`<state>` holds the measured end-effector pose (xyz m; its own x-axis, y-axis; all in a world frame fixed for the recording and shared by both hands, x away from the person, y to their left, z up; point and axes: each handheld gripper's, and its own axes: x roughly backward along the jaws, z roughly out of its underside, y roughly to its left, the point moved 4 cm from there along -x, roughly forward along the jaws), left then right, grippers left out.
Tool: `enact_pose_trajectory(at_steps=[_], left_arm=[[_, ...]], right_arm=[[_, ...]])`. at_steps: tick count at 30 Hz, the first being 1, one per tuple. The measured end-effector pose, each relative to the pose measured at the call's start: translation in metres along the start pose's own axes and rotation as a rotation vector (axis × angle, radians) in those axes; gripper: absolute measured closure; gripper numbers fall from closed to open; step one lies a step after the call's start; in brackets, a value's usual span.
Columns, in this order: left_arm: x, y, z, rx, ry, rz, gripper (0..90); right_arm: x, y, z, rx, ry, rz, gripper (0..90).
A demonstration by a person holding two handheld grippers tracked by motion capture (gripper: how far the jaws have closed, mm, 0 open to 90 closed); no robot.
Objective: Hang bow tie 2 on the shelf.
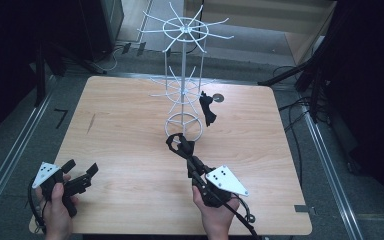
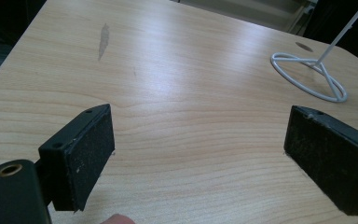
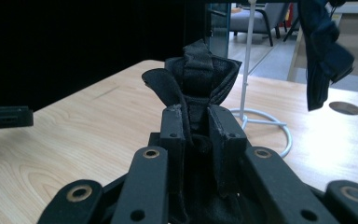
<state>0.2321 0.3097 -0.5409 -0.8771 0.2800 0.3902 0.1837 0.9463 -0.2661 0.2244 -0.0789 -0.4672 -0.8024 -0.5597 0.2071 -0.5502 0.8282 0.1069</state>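
Note:
A white wire rack (image 1: 184, 75) with radiating hooks stands at the back middle of the wooden table (image 1: 130, 130). One black cloth piece (image 1: 208, 107) hangs from a lower hook on its right side and appears as the hanging cloth (image 3: 324, 51) in the right gripper view. My right gripper (image 1: 182, 147) is shut on a second black cloth piece (image 1: 176, 140) just in front of the rack's base ring (image 1: 183, 122). That bunched cloth (image 3: 198, 74) sticks up between the closed jaws of the right gripper (image 3: 196, 114). My left gripper (image 1: 80, 175) rests at the near left, open with nothing between the jaws of the left gripper (image 2: 209, 158).
The rack's base ring (image 2: 310, 77) lies ahead and to the right of the left gripper. A round hole (image 1: 218, 97) sits in the tabletop behind the hanging cloth. Dark stands and cables surround the table, and a rail (image 1: 10, 155) runs along the floor at left.

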Motion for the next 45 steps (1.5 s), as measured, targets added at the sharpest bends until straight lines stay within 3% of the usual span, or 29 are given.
enact_pose_trajectory(at_steps=[18, 45], left_arm=[[0.0, 0.0, 0.0, 0.001, -0.002, 0.001, 9.3], [0.0, 0.0, 0.0, 0.003, -0.004, 0.002, 9.4]], right_arm=[[0.012, -0.009, -0.028, 0.005, -0.048, 0.043, 78.2], [0.014, -0.023, -0.054, 0.012, -0.119, 0.096, 78.2]])
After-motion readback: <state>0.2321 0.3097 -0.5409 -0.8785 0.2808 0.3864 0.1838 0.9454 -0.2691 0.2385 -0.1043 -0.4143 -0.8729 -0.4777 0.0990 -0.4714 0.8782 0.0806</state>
